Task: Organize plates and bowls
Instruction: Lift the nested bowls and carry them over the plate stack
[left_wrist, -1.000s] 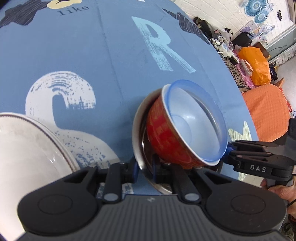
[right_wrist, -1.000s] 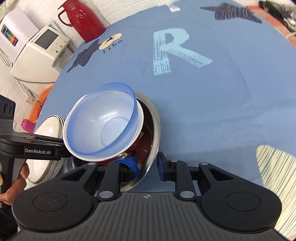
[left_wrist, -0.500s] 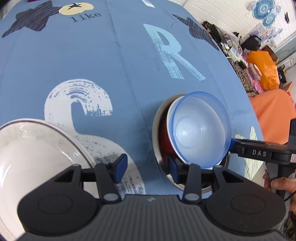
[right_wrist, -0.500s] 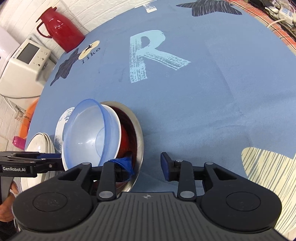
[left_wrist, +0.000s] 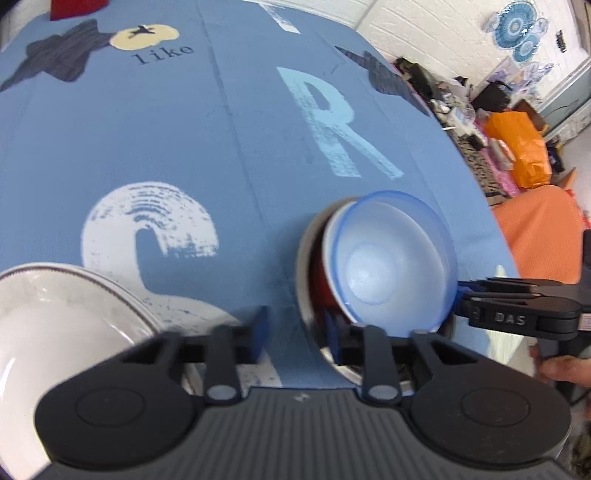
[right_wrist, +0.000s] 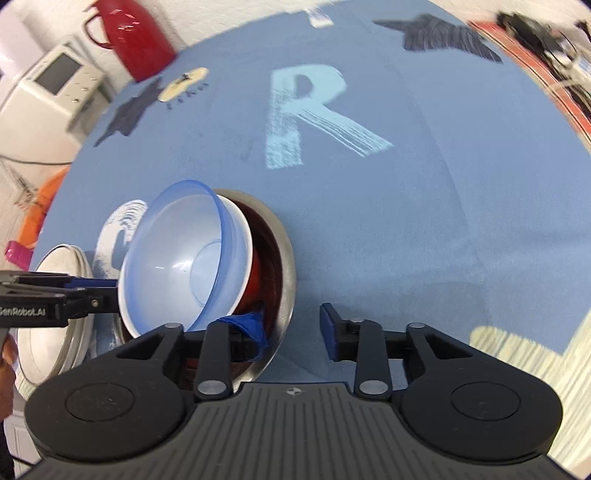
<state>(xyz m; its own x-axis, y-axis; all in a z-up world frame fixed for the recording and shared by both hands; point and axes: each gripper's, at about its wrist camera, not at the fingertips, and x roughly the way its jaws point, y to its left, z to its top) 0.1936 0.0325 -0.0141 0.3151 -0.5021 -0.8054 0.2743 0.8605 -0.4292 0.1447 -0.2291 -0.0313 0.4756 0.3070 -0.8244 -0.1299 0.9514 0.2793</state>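
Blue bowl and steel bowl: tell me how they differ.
The blue bowl is translucent plastic; the steel bowl is shiny metal. The blue bowl sits topmost in the nested stack, inside a red bowl; the steel bowl is outermost, on the tablecloth. The blue bowl's rim is the narrower; the steel bowl's rim rings the whole stack. Both are round, open upward and share one stack.

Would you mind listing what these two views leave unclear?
- Metal bowl: its inside, covered by the red bowl and blue bowl in both views.
- White plates: cut off by the left view's edge; their number is unclear.
- Red jug: its top, cropped in the right view.
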